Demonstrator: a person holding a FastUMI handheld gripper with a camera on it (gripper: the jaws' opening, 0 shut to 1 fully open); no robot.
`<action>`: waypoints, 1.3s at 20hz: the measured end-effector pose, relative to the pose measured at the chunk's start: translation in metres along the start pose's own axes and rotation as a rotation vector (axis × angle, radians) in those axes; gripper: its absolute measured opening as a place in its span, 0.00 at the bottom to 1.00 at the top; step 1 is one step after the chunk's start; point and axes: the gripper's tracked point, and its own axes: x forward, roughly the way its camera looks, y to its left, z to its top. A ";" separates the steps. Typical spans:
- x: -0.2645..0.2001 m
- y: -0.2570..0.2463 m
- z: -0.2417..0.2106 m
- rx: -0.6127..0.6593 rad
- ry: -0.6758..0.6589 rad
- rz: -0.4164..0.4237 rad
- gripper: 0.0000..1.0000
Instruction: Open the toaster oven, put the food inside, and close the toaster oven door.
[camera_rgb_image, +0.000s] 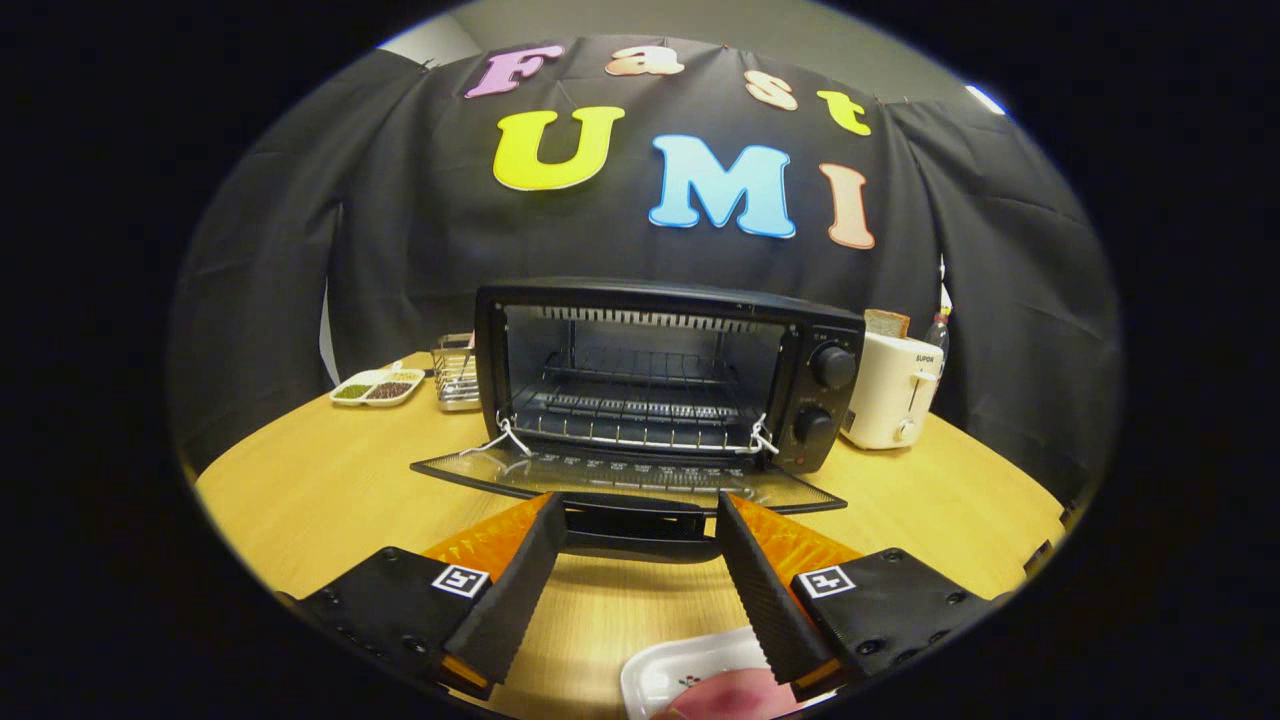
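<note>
A black toaster oven (830, 390) stands on the round wooden table (320, 490), its glass door (620, 475) folded down flat toward me. Inside, the wire rack (640, 410) is bare. The door's handle (632, 525) lies just ahead of my fingertips. My gripper (632, 505) is open with nothing between its fingers, their tips reaching the door's front edge. Close under the fingers, near the table's near edge, sits a white plate (680, 675) with a pinkish piece of food (735, 697) on it, partly hidden by one finger.
A cream pop-up toaster (890, 390) with a bread slice in it stands right of the oven. Left of the oven are a wire holder (457, 375) and a small divided dish (378, 388) with grains. Bare tabletop lies on both sides of the door.
</note>
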 end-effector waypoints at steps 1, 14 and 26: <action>-0.002 0.000 0.000 0.005 0.009 0.006 0.97; -0.085 -0.037 0.025 0.150 0.182 0.199 0.98; -0.093 -0.141 -0.024 0.229 0.555 0.290 0.97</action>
